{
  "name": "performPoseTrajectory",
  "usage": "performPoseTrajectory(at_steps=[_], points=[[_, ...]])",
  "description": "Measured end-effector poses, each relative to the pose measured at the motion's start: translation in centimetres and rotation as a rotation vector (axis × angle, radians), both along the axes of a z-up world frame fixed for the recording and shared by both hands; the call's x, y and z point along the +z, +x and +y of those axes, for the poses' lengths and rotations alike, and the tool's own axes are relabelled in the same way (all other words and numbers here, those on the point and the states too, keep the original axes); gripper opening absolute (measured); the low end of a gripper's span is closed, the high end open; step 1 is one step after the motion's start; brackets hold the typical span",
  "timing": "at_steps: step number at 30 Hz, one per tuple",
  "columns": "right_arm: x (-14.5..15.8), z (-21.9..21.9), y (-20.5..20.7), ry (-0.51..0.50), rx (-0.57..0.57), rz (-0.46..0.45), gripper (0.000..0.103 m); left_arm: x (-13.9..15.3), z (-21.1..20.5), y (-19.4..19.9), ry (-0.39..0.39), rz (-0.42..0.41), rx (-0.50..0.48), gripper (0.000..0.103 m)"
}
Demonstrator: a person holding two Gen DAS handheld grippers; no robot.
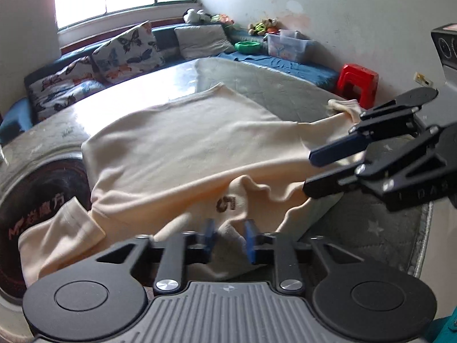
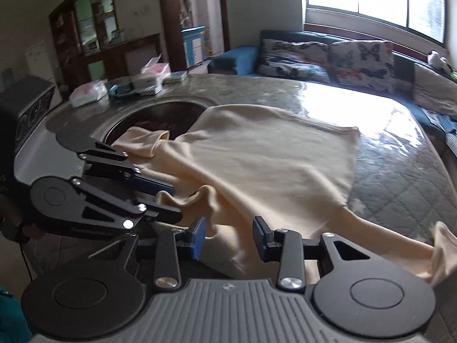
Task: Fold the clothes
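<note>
A cream T-shirt (image 1: 185, 148) (image 2: 271, 165) lies spread on the grey quilted table (image 1: 128, 100) (image 2: 385, 171), and a small brown print shows near its collar. The collar edge is bunched up into a ridge at the near side. My left gripper (image 1: 230, 237) (image 2: 174, 201) sits at that edge with its blue pads close together on a fold of the shirt. My right gripper (image 2: 230, 237) (image 1: 310, 173) is just beside it with its jaws wider apart. Shirt cloth passes between them and touches one pad. One sleeve (image 2: 442, 251) trails off to the right.
A round dark inset with red lettering (image 1: 42, 200) (image 2: 148, 114) lies under the shirt's far sleeve. Tissue packs and boxes (image 2: 148, 80) sit at the table's far side. A blue sofa with butterfly cushions (image 1: 125, 51) and a red stool (image 1: 357, 83) stand around the table.
</note>
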State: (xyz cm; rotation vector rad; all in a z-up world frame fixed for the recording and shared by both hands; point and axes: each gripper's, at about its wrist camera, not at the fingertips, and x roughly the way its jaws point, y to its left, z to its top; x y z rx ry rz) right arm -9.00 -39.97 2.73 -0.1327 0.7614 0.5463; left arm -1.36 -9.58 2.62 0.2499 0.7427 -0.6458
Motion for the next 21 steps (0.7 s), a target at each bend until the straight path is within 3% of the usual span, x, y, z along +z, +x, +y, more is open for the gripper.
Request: performPoseTrajectory(at_steps=[8,12,16,19,21], points=[[-1.6,1.1,0.2,-0.038,0.006,0.022,0.008,2.2,1.9,-3.1,-0.087,-0.084,0.002,0.011],[-0.7,0.9,-1.5,-0.049,0.045,0.005,0.005,2.7,3.2,-5.5,-0.094,-0.1,-0.041,0.01],[-0.8,1.3,-4.0,-0.102,0.147,0.049,0.004,1.8,4.3,-6.8,-0.061,-0.057,-0.077,0.01],[-0.9,1.5,-5.0,-0.123,0.205,0.08,0.004,1.4,4.8,-6.8,-0.026,-0.037,-0.087,0.01],[0.0,1.3,-5.2,-0.107,0.2,0.058,0.005,2.0,5.2,-6.1,-0.048,-0.039,-0.069,0.011]])
